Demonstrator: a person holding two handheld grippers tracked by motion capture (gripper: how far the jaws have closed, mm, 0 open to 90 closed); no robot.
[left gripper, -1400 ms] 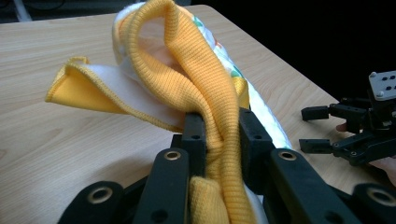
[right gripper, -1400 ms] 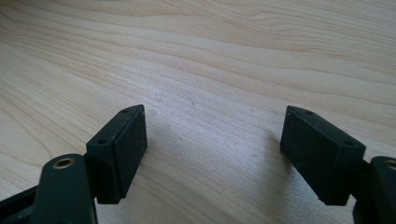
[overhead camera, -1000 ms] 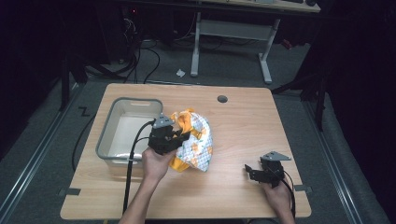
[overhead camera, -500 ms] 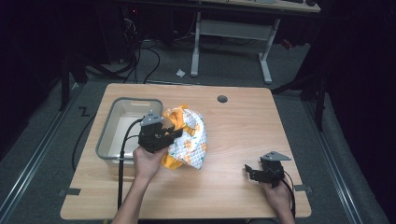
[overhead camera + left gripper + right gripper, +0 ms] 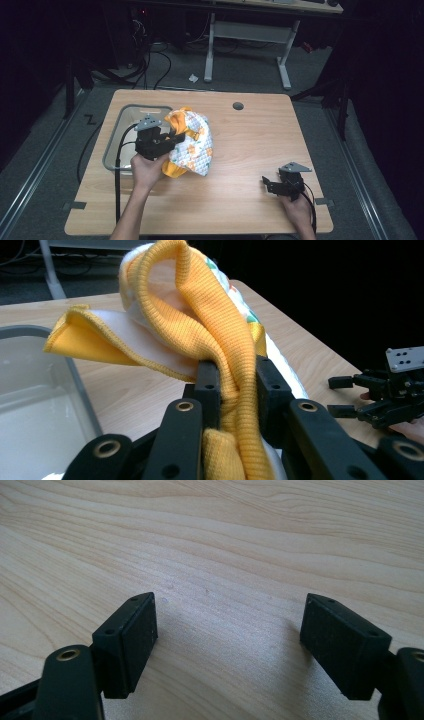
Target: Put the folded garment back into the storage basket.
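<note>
We see the cloth [image 5: 191, 145], orange knit with a white printed quilted side, held up off the table [image 5: 250, 145], bunched just right of the bin's right rim in the high view. In the left gripper view the cloth [image 5: 200, 325] has its orange ribbed band pinched between the 2 jaws and folds rising toward 12 o'clock. The left gripper [image 5: 172, 140] is clamped on the cloth at its 9 o'clock edge, hand [image 5: 148, 170] below it at 6 o'clock, cable trailing down along the forearm. The bin [image 5: 122, 131], grey and translucent, sits at the table's 9 o'clock side, touching or just beside the cloth; we can't tell which. The right gripper [image 5: 269, 185] rests low at the table's 4 o'clock corner, well apart from the cloth, jaws spread wide with bare wood between them in the right gripper view [image 5: 227, 645]. We also see it far off at 3 o'clock in the left gripper view [image 5: 345, 396]. A round hole [image 5: 238, 106] sits near the table's 12 o'clock edge.
</note>
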